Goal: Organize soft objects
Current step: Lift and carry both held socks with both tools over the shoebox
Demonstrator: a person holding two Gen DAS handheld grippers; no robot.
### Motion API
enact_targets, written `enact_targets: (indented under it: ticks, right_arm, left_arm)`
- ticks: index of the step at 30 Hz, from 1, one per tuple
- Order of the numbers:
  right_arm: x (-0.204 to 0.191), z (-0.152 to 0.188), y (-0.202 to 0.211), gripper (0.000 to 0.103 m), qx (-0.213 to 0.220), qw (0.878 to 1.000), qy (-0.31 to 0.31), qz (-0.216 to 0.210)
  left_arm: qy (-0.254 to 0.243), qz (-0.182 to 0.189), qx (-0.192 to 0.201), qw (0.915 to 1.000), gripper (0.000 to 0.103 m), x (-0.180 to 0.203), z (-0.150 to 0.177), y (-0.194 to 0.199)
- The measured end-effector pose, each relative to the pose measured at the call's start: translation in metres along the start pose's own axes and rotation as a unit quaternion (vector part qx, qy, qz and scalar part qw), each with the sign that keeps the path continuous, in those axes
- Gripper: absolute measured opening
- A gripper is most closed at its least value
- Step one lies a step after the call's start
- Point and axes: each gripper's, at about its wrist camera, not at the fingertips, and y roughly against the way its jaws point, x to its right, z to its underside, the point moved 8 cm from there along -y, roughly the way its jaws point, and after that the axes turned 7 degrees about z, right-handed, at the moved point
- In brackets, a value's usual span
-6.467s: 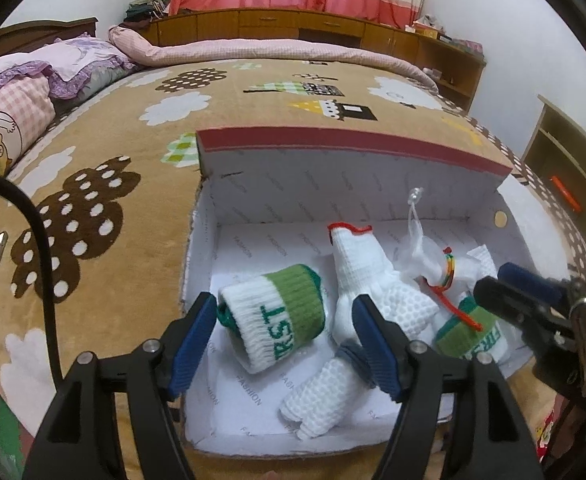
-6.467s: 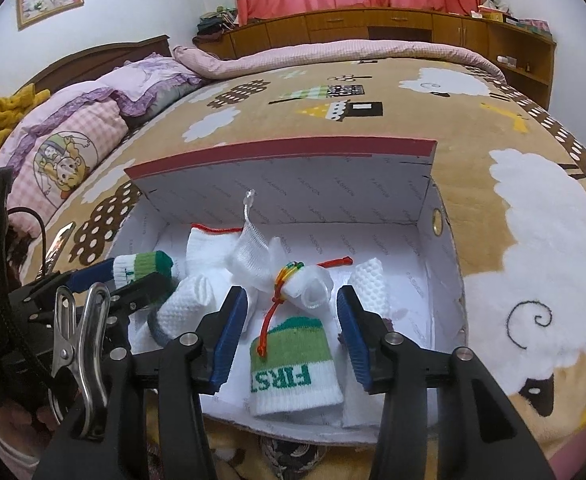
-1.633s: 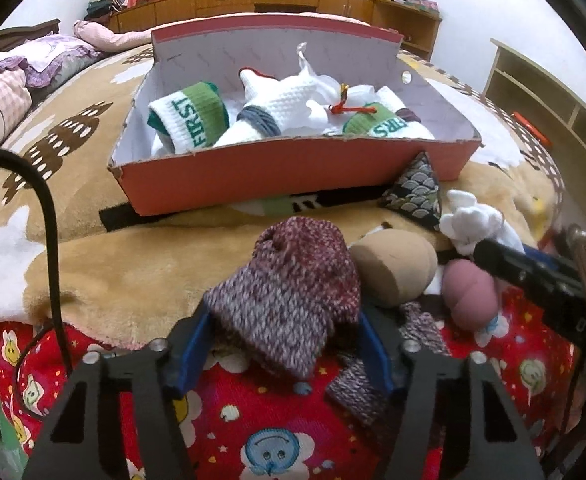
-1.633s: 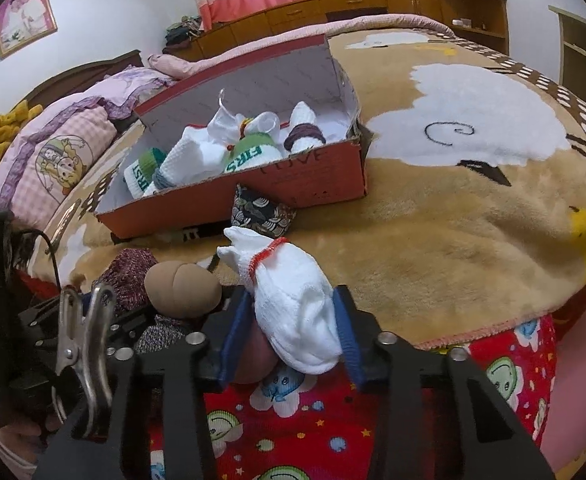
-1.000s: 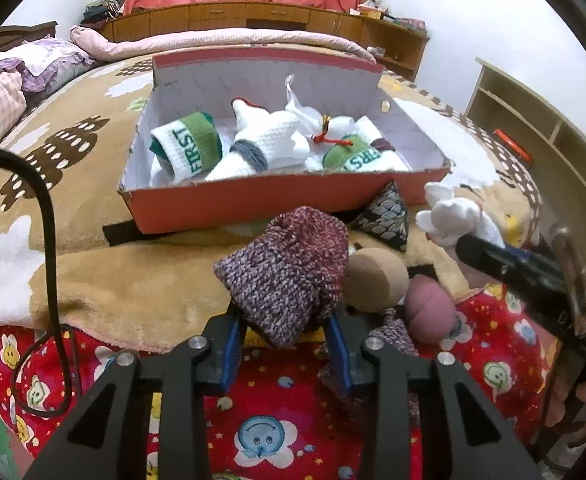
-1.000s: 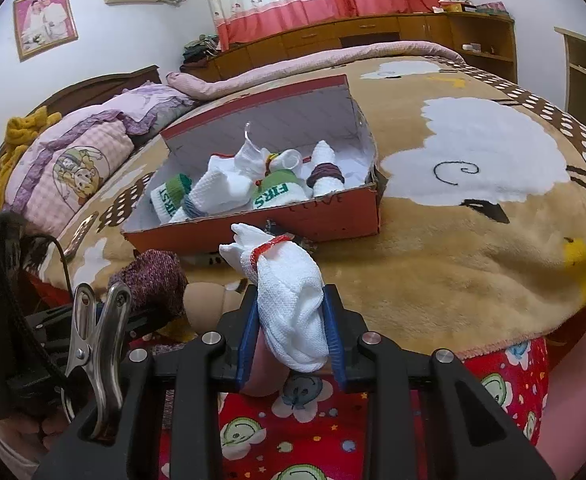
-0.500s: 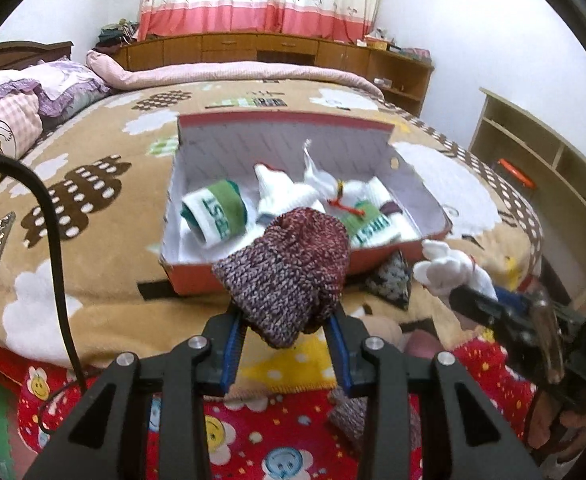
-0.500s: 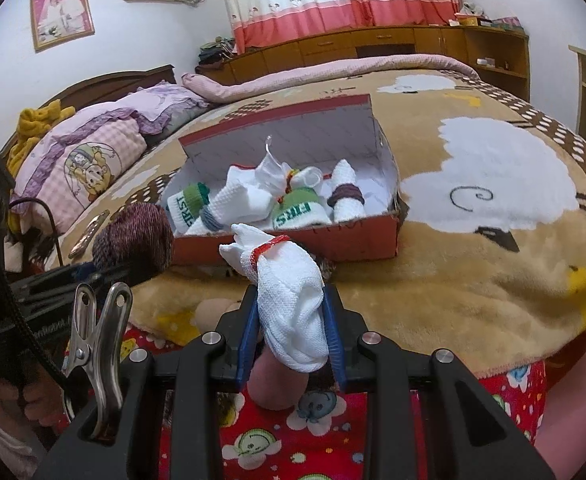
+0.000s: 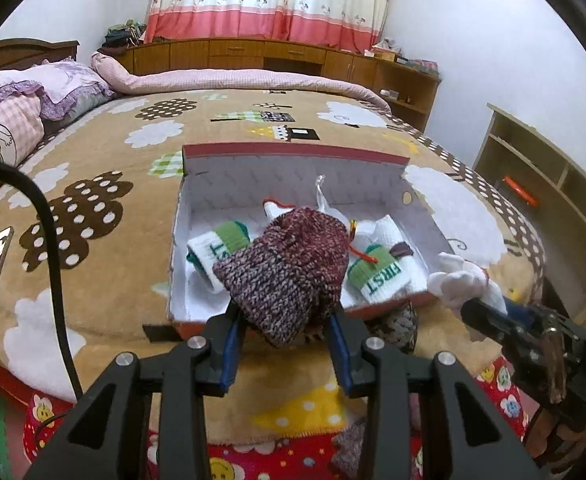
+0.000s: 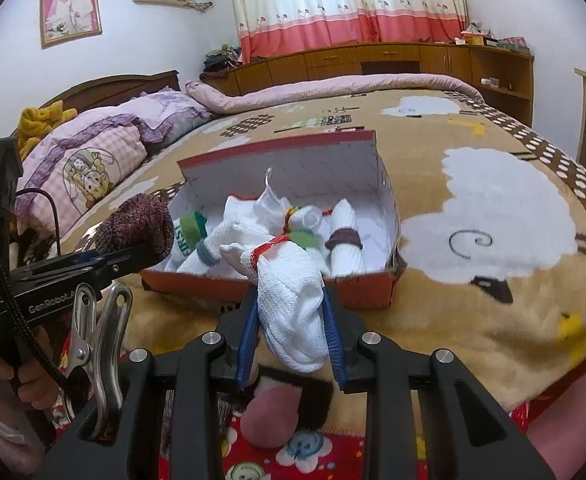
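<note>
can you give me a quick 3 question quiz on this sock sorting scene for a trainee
1. True or false: the left tongs are clamped on the maroon knit sock roll.
2. What do the right tongs hold? A) a green-banded roll B) the white sock roll with red trim C) nothing
3. Fill in: the sorted rolls lie in the red-edged ____ on the bed blanket.

Key: 1 true; 2 B; 3 box. Both held rolls are in the air on the near side of the box, not yet inside.
</note>
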Motion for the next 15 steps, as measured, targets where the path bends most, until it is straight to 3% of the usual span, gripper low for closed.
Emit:
enact_targets:
  ticks: [15]
  right_arm:
    - [0.003,-0.025,-0.020,0.031,0.005,1.000,0.011,0.008]
  left_arm:
    - [0.018,-0.015,0.008,0.9997,0.039,-0.020,-0.041,-0.030]
